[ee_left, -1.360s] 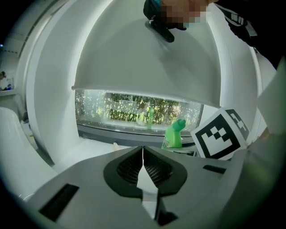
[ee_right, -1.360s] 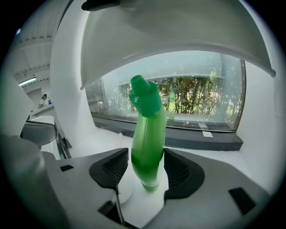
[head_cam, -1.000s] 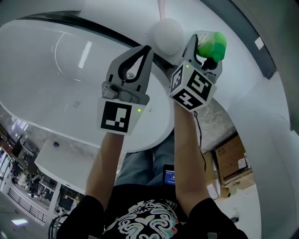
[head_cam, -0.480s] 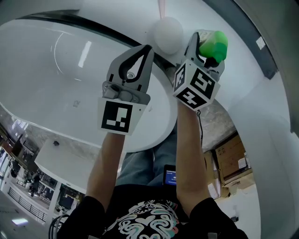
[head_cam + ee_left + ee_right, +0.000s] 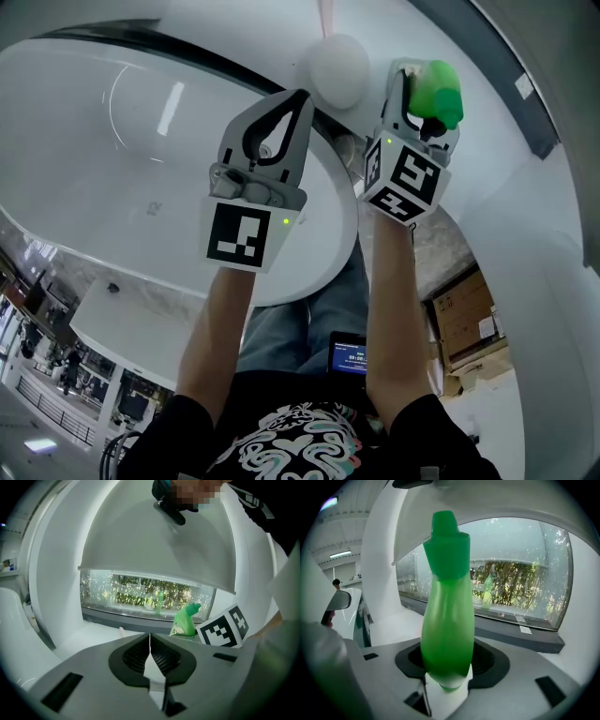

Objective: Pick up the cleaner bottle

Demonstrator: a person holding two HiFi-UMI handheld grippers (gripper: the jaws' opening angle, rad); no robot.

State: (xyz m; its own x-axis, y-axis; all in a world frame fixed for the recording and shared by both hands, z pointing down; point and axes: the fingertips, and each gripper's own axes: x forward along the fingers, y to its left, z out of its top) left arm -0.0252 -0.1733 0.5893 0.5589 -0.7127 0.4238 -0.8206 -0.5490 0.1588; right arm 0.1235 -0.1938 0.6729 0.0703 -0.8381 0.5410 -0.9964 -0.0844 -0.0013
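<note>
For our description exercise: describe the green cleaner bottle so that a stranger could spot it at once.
Find the wide window and the white ledge beneath it. The cleaner bottle stands upright there, between the closing jaws of the right gripper. It alone is bright green, with a pointed cap, unlike the white globe beside it.

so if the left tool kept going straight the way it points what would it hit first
Probably the white ledge just below the window, though depth is hard to judge. The left tool, jaws together, points left of the green cleaner bottle, so it would pass that by.
</note>
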